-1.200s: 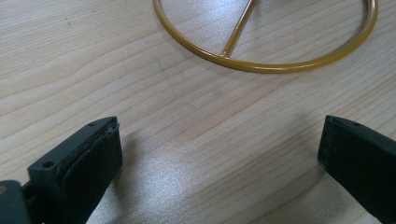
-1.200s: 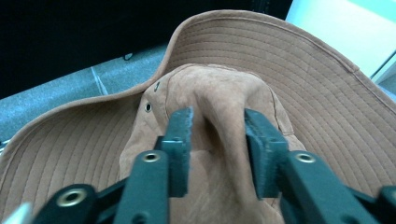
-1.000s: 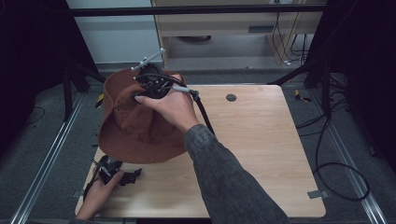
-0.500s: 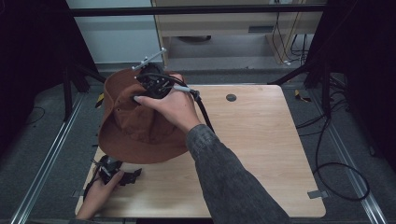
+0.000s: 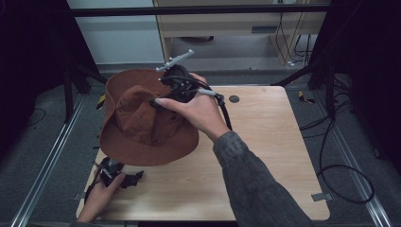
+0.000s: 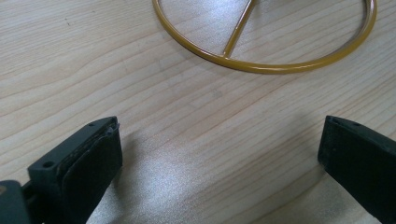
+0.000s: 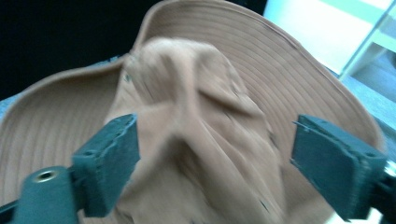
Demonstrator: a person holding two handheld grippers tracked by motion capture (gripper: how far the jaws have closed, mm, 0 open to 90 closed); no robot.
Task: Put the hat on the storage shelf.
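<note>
Overhead, a brown hat sits at the table's far left with both grippers spread

Seen from the high view, a brown brimmed hat [image 5: 142,125] sits over the far-left part of the wooden table [image 5: 265,156], its brim reaching past the table's left and far edges. The crown is creased and slumped, and the brim curls upward on the far side. The person's right hand [image 5: 201,111] reaches forward from the lower right in a grey sleeve [image 5: 255,184] and holds the right gripper [image 5: 158,101] at the hat's far right side, over the crown. A grey plate [image 5: 176,60] sticks out above that gripper, and its black cable [image 5: 226,111] trails back over the table.

From the right gripper view, the jaws are spread wide, one on each side of the rumpled crown, with clear fabric showing between them; they do not pinch the hat [image 7: 210,116]. Whether either jaw touches the cloth cannot be told, as the picture is somewhat blurred.

Near the table's front left corner, the left hand [image 5: 97,196] holds the left gripper [image 5: 124,178] low over the wood, just in front of the hat's near brim. In the left gripper view its jaws also stand well apart with only bare table [image 6: 187,140] between them. Beyond them lies a yellow metal ring [image 6: 261,65] flat on the wood, with a thin yellow spoke [image 6: 238,30] running inward from its rim.

A small dark round hole [image 5: 233,99] marks the table's far side, right of the hat.
</note>
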